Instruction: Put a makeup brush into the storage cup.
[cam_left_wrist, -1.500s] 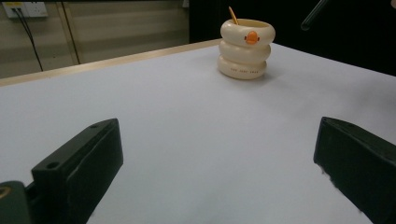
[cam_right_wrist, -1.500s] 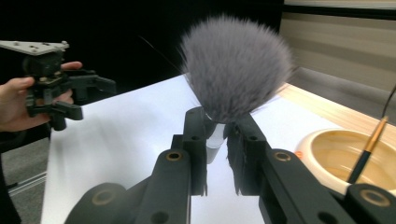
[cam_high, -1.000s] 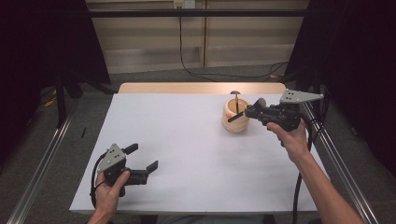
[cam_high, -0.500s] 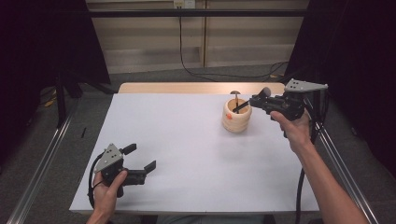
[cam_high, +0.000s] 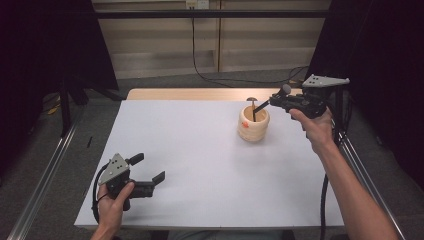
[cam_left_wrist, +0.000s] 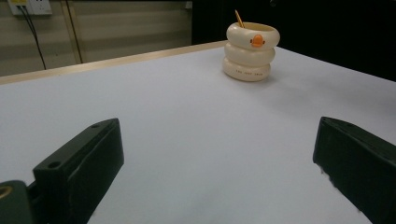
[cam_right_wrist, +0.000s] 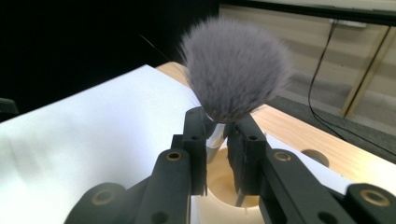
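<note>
A cream ring-shaped holder with an orange duck bill stands at the table's far right. My right gripper hangs just above and to the right of it, shut on the silver neck of a makeup brush. The brush's grey bristle head rises behind the jaws, and its dark handle slants down into the holder. A thin stick with a small disc top also stands in the holder. My left gripper rests open near the front left, with nothing between its jaws.
A white sheet covers the table, with a strip of bare wood along the far edge. Metal rails run down both sides. Cables lie on the floor beyond the table.
My right gripper has moved up and to the right with the brush, drawing the handle partway out of the holder. The left gripper has stayed put.
</note>
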